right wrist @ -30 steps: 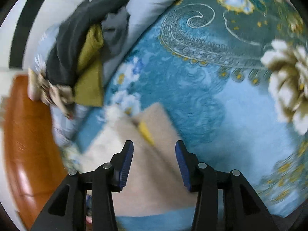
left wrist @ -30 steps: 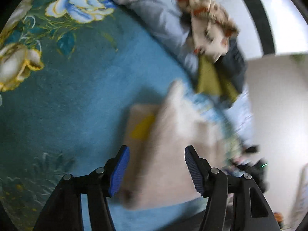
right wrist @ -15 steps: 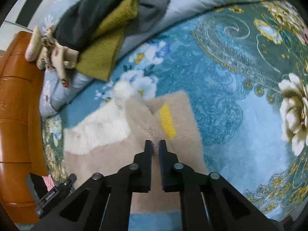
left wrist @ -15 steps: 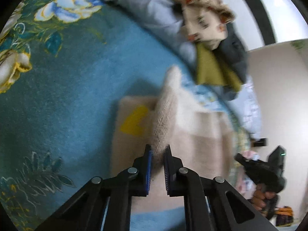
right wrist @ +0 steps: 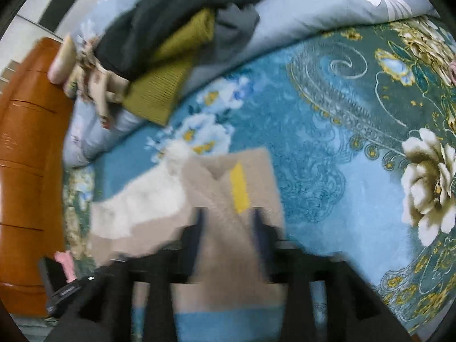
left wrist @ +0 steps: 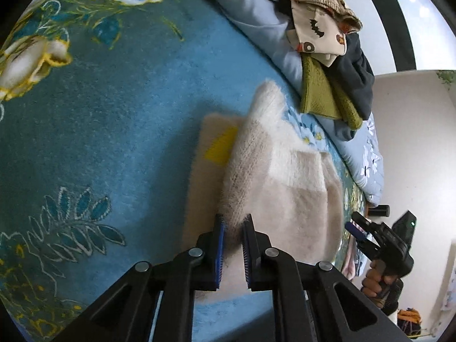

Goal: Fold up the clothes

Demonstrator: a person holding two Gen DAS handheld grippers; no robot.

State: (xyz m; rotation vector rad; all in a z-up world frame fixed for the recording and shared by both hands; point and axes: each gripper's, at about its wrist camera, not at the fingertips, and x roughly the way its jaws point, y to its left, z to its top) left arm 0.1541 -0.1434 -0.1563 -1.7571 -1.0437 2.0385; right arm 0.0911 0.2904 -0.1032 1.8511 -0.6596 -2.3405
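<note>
Left wrist view: my left gripper point(left wrist: 233, 229) is pinched on a raised ridge of the beige fuzzy sweater point(left wrist: 293, 199), blue pads point(left wrist: 220, 236) nearly together with the fabric between them. Sweater lies right ahead of the fingers on the blue floral blanket point(left wrist: 114, 119), partly folded; a yellow patch point(left wrist: 221, 148) shows just left of the ridge and a white panel point(left wrist: 296, 168) to its right. A sleeve end point(left wrist: 266, 97) points away from me. Far right of my left tongs, my right gripper point(left wrist: 382, 242) is in view, held in my hand point(left wrist: 373, 280), off the sweater. Beyond the sweater, a clothes pile point(left wrist: 327, 65) sits on a pale grey quilt point(left wrist: 256, 8): olive knit, dark garment, printed cream piece on top.

Right wrist view, blurred by motion: my right gripper point(right wrist: 226, 228) hangs over the sweater's point(right wrist: 228, 245) near edge, fingers spread apart, nothing between them but the fabric below. Yellow patch point(right wrist: 238, 188) sits just ahead, between the fingers. Left of the tongs, an orange wooden bed frame point(right wrist: 25, 148). Far ahead-left, the same clothes pile point(right wrist: 176, 45) on the quilt point(right wrist: 327, 2).
</note>
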